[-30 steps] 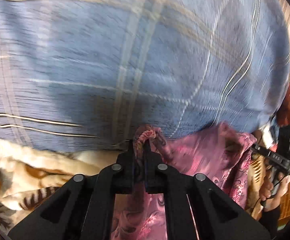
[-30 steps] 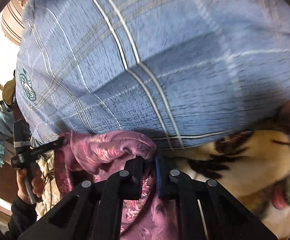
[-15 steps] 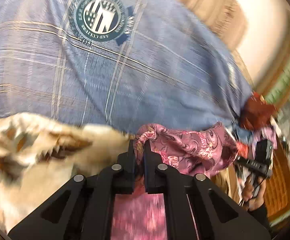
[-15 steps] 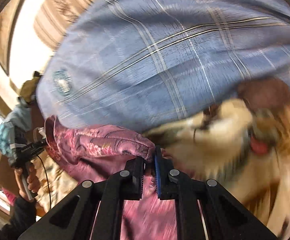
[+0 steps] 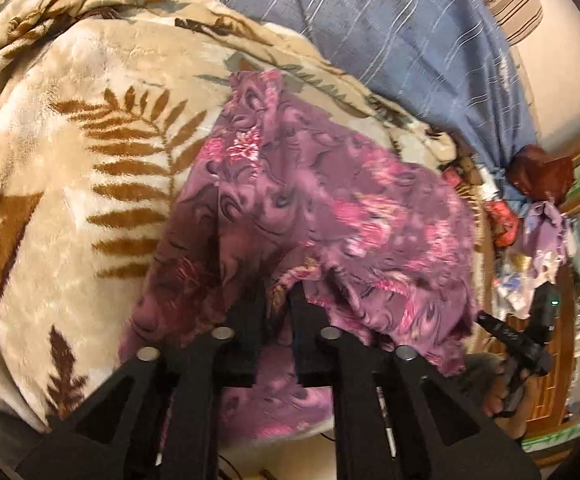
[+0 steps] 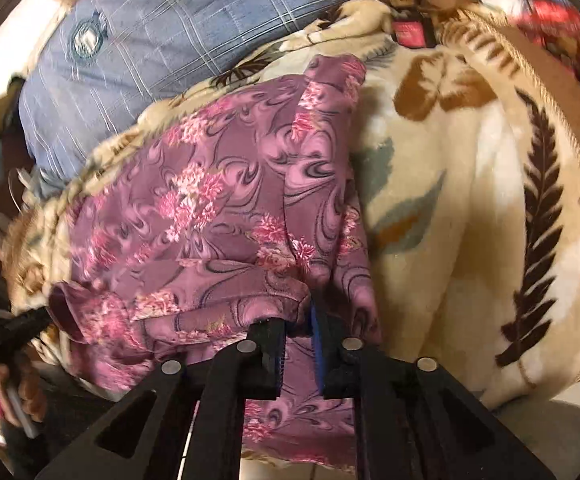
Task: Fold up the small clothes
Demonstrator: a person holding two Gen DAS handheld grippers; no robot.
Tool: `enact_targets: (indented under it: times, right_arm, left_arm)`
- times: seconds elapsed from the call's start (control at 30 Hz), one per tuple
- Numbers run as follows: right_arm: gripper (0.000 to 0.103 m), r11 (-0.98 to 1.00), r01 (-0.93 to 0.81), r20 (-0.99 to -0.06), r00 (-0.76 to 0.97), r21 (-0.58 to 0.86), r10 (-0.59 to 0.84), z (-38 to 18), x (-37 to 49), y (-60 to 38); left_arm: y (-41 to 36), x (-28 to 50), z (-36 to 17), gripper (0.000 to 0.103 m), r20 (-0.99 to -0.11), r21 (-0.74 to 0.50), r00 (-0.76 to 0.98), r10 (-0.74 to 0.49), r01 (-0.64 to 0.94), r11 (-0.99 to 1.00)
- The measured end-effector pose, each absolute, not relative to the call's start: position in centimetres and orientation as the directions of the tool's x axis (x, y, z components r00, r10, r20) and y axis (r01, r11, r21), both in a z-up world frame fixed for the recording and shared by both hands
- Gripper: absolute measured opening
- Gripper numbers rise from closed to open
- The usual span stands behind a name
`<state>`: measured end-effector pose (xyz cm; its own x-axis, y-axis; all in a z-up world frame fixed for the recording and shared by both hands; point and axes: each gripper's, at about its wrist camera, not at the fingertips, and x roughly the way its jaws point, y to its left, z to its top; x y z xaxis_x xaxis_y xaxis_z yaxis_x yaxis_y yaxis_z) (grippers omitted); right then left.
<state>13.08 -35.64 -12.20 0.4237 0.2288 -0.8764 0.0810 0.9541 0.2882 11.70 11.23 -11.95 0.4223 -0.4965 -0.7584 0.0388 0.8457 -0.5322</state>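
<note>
Item under task: one small purple garment (image 5: 302, 200) with a pink floral print, lying spread on a cream blanket (image 5: 89, 160) patterned with brown fern leaves. The blanket covers what appears to be a bed. A blue checked cloth (image 5: 410, 40) lies behind it, and loose clothes (image 5: 542, 232) are heaped at the far right of the left wrist view.

Left gripper (image 5: 277, 300): jaws opening. A bunched hem of the garment sits between the fingers at its near edge. Whether the pads still press on it cannot be told from this view.

Right gripper (image 6: 298, 320): jaws opening, with a clear gap showing between them. A rolled edge of the garment (image 6: 217, 200) hangs at the inner face of its left finger. The blue pad of the other finger (image 6: 317, 344) stands clear of the cloth. I judge this side released.

Position: both grippers are at the near hem, one toward each corner. The body of the garment lies away from them, running to a narrow far end that almost meets the blue cloth.

Handling assessment: thin, light, limp fabric with a slight sheen, likely slippery. It holds no shape and creases where gathered, as the near hem shows. The plush blanket should keep it from sliding.

Recommended hold: pinch at hems or corners, where the doubled cloth gives the pads something to bite. A hold in mid-panel would likely lift the layers below or slip off.
</note>
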Motion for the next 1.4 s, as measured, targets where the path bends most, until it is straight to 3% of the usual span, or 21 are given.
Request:
enact_targets:
  times: [0.03, 0.07, 0.1, 0.13, 0.17, 0.3, 0.47, 0.93, 1.07, 1.1, 1.13, 1.17, 1.2, 1.4]
  right_arm:
    - [0.022, 0.96, 0.079, -0.877, 0.432, 0.268, 0.209, -11.6, 12.8, -35.5]
    - [0.032, 0.958, 0.086, -0.872, 0.442, 0.273, 0.209, -11.1, 12.1, -35.7]
    - [0.04, 0.95, 0.09, -0.859, 0.459, 0.3, 0.228, -10.5, 11.1, -36.1]
    - [0.045, 0.942, 0.091, -0.846, 0.472, 0.324, 0.246, -10.1, 10.2, -36.3]
    - [0.052, 0.927, 0.096, -0.83, 0.486, 0.363, 0.274, -9.8, 9.1, -36.8]
    - [0.052, 0.848, 0.132, -0.764, 0.521, 0.514, 0.382, -9.4, 7.0, -38.5]
    - [0.052, 0.812, 0.162, -0.734, 0.552, 0.561, 0.397, -9.0, 7.7, -38.9]
    - [0.051, 0.623, 0.219, -0.628, 0.528, 0.751, 0.571, -14.5, 9.9, -39.2]
    - [0.051, 0.626, 0.225, -0.626, 0.555, 0.747, 0.548, -14.0, 9.7, -39.8]
    - [0.051, 0.63, 0.23, -0.634, 0.545, 0.742, 0.549, -14.3, 9.8, -39.7]
    - [0.047, 0.646, 0.233, -0.651, 0.534, 0.727, 0.54, -14.7, 9.9, -39.5]
    - [0.032, 0.673, 0.232, -0.675, 0.519, 0.702, 0.524, -15.0, 9.9, -39.1]
    - [0.012, 0.699, 0.236, -0.7, 0.504, 0.675, 0.506, -15.1, 10.0, -38.8]
    - [0.008, 0.794, 0.183, -0.752, 0.494, 0.58, 0.436, -11.7, 8.4, -37.5]
  left_arm:
    - [11.7, 11.1, -11.1, 0.025, -0.739, -0.55, 0.442, -0.509, 0.041, 0.834]
    - [12.1, 10.4, -11.0, 0.032, -0.72, -0.566, 0.461, -0.518, 0.041, 0.823]
    - [12.7, 9.7, -10.7, 0.049, -0.702, -0.579, 0.486, -0.521, 0.036, 0.814]
    - [13.5, 8.7, -10.5, 0.054, -0.689, -0.588, 0.518, -0.507, 0.009, 0.809]
    - [13.8, 8.4, -10.5, 0.054, -0.692, -0.587, 0.527, -0.493, -0.012, 0.81]
    - [14.3, 7.3, -11.7, 0.054, -0.689, -0.626, 0.52, -0.504, -0.077, 0.776]
    - [12.4, 6.8, -12.4, 0.054, -0.672, -0.671, 0.492, -0.553, -0.09, 0.736]
    - [9.2, 8.0, -14.0, 0.055, -0.655, -0.728, 0.473, -0.59, -0.185, 0.66]
    - [8.4, 8.5, -15.0, 0.055, -0.693, -0.698, 0.439, -0.572, -0.213, 0.683]
    - [8.5, 8.4, -15.3, 0.054, -0.694, -0.698, 0.44, -0.57, -0.215, 0.684]
    - [8.5, 8.3, -15.5, 0.047, -0.716, -0.672, 0.439, -0.543, -0.224, 0.705]
    - [8.7, 8.1, -15.5, 0.036, -0.726, -0.658, 0.444, -0.524, -0.229, 0.718]
    - [8.9, 8.0, -15.4, 0.012, -0.729, -0.652, 0.452, -0.514, -0.228, 0.723]
    - [10.6, 6.7, -11.5, 0.009, -0.681, -0.661, 0.521, -0.514, -0.137, 0.738]
